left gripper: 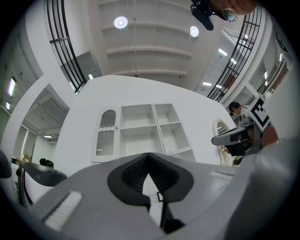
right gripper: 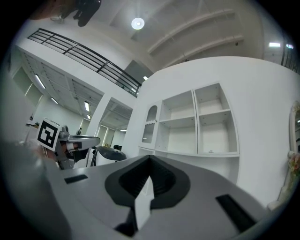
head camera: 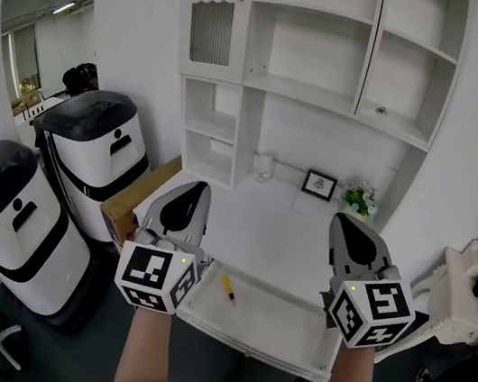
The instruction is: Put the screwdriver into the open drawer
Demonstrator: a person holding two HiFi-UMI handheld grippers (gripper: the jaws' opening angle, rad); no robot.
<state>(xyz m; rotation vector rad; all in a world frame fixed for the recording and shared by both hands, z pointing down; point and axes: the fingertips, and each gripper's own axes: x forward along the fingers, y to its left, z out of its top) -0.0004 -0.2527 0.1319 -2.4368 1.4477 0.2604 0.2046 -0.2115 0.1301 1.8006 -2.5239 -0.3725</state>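
A small yellow-handled screwdriver [head camera: 228, 288] lies inside the open white drawer [head camera: 285, 345] at the desk's front edge, between my two hands. My left gripper [head camera: 196, 184] is raised over the desk's left side, above and left of the screwdriver, with its jaws shut and nothing in them. My right gripper [head camera: 344, 218] hovers over the drawer's right end, also shut and empty. In the left gripper view the left gripper [left gripper: 149, 154] points slightly upward at the white shelf unit [left gripper: 150, 129]. The right gripper [right gripper: 150, 157] in its own view faces the same shelves.
Two white-and-black machines [head camera: 94, 155] [head camera: 6, 213] stand on the floor at the left, with a cardboard box [head camera: 143, 189] beside the desk. A framed picture [head camera: 319, 184] and a flower pot [head camera: 359, 199] sit at the desk's back. A white side table [head camera: 469, 290] stands at the right.
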